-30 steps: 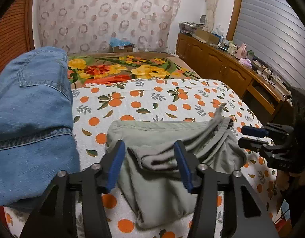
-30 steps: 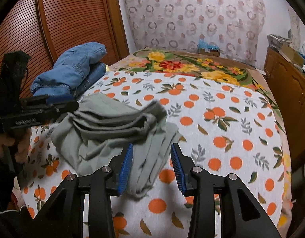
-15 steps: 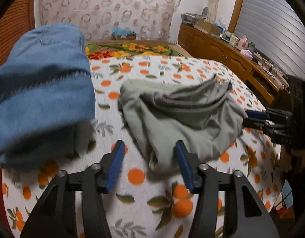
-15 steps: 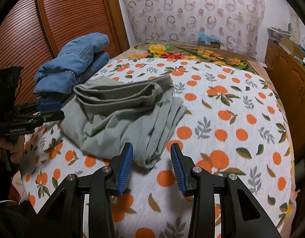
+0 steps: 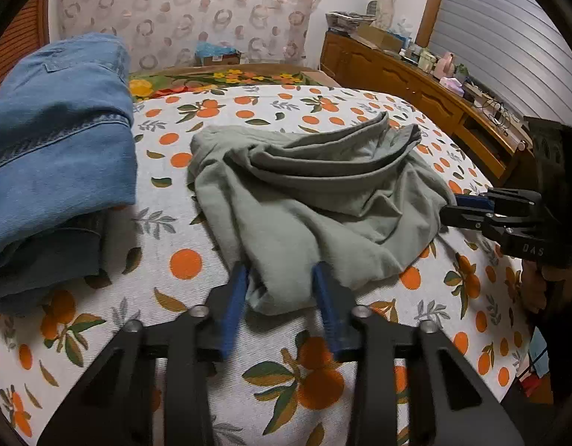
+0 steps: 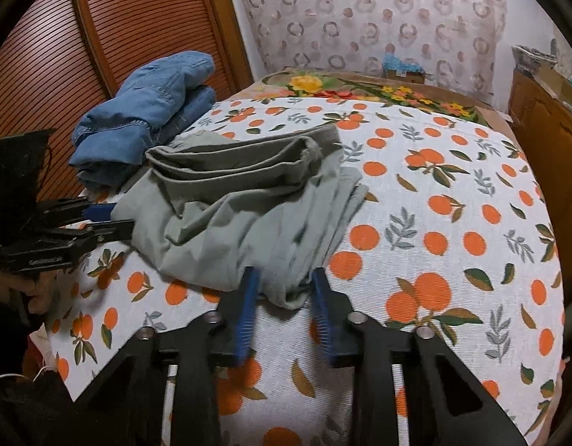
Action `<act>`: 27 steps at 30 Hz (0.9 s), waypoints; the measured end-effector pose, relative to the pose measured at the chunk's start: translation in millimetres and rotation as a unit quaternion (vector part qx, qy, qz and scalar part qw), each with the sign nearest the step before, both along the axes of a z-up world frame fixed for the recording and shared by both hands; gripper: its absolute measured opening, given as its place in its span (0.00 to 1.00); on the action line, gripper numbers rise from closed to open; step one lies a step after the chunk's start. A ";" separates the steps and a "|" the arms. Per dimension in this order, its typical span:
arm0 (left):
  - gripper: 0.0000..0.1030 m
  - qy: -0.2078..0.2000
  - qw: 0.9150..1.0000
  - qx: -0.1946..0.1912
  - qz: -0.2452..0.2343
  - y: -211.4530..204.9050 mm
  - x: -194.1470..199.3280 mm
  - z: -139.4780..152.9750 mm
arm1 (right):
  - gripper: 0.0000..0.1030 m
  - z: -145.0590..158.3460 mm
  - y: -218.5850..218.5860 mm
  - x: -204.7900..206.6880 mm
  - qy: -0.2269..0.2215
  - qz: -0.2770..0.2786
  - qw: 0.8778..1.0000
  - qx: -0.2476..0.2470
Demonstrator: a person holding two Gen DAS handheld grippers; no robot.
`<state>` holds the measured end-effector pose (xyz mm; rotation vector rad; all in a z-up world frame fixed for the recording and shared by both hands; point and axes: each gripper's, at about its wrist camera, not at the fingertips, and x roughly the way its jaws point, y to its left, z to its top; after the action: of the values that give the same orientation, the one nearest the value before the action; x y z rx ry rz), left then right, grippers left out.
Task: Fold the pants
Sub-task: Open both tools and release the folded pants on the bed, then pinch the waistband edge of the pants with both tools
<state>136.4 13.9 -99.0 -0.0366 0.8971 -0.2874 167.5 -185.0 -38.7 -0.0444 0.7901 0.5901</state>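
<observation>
On the orange-print bedspread [image 5: 197, 223], crumpled soft grey-green pants [image 5: 315, 193] lay; left gripper [image 5: 280, 278] and right gripper [image 6: 284, 282] were closing around near hems. Folded denim [image 5: 59, 141] sat at nine o'clock.

Even warm indoor light, soft shadows, strong fisheye bending, dark vignetted corners, slight motion blur

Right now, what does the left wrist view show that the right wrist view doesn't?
Only the left wrist view: the slatted shutter and the cluttered top of the sideboard.

Only the right wrist view: the brown louvred wardrobe doors filling the left side.

Both: the grey-green pants crumpled on the orange-print bedspread, the folded jeans beside them, and the left gripper and right gripper, each closing with a pants edge between its jaws.
</observation>
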 end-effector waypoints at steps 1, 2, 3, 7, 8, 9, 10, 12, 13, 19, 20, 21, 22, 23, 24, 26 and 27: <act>0.28 -0.001 1.000 -0.003 -0.001 0.0 0.2 -0.1 | 0.17 -0.2 0.6 -0.7 -0.002 0.003 1.000 0.000; 0.22 -0.003 1.000 -0.003 -0.002 -0.3 -0.4 0.2 | 0.14 -0.3 0.5 -1.1 -0.004 0.004 1.000 0.001; 0.17 -0.007 1.000 -0.004 -0.001 -0.3 -1.4 1.3 | 0.12 0.2 -0.3 -2.0 -0.005 0.004 1.000 0.003; 0.11 -0.041 0.999 -0.010 0.022 8.2 -11.2 15.9 | 0.06 6.8 -13.0 -9.4 -0.036 -0.035 0.999 -0.005; 0.11 -0.045 0.999 -0.014 0.023 9.8 -14.4 19.0 | 0.06 9.6 -18.6 -12.6 -0.041 -0.042 0.998 0.005; 0.11 -0.048 0.998 -0.017 0.022 10.6 -17.3 22.3 | 0.06 12.2 -25.0 -16.5 -0.041 -0.047 0.998 0.022; 0.11 -0.052 0.998 -0.019 0.023 11.1 -20.5 25.1 | 0.06 13.3 -27.9 -20.2 -0.042 -0.050 0.998 0.027; 0.11 -0.056 0.998 -0.018 0.022 10.2 -27.4 28.2 | 0.06 13.6 -28.4 -30.0 -0.047 -0.049 0.997 0.025; 0.11 -0.058 0.998 -0.016 0.022 9.7 -31.4 29.2 | 0.06 13.7 -27.9 -34.7 -0.048 -0.046 0.997 0.024; 0.11 -0.067 0.998 -0.015 0.015 5.1 -58.1 34.9 | 0.06 19.0 -32.0 -65.4 -0.061 -0.042 0.997 0.028; 0.11 -0.067 0.998 -0.014 0.013 3.8 -63.4 35.2 | 0.06 19.7 -33.1 -70.6 -0.062 -0.041 0.997 0.027; 0.11 -0.067 0.998 -0.013 0.010 1.9 -69.7 34.6 | 0.06 20.0 -34.1 -77.7 -0.063 -0.041 0.997 0.026; 0.11 -0.067 0.998 -0.012 0.009 0.9 -74.4 34.1 | 0.06 20.8 -35.5 -87.3 -0.065 -0.039 0.997 0.023; 0.11 -0.068 0.998 -0.011 0.008 -0.6 -78.9 33.7 | 0.06 20.9 -35.8 -93.1 -0.066 -0.039 0.997 0.021; 0.11 -0.068 0.998 -0.011 0.006 -1.6 -85.5 32.7 | 0.06 21.0 -36.6 -101.0 -0.066 -0.038 0.997 0.020; 0.11 -0.065 0.998 -0.013 0.005 -3.0 -94.0 31.4 | 0.06 20.5 -37.8 -111.4 -0.065 -0.036 0.997 0.020; 0.11 -0.062 0.998 -0.014 0.004 -4.1 -98.1 30.3 | 0.06 20.1 -38.9 -118.3 -0.063 -0.035 0.997 0.020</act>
<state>38.3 9.8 -68.7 -0.0483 0.7688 -0.2920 49.2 -223.9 -18.6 -0.0166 0.6537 0.5314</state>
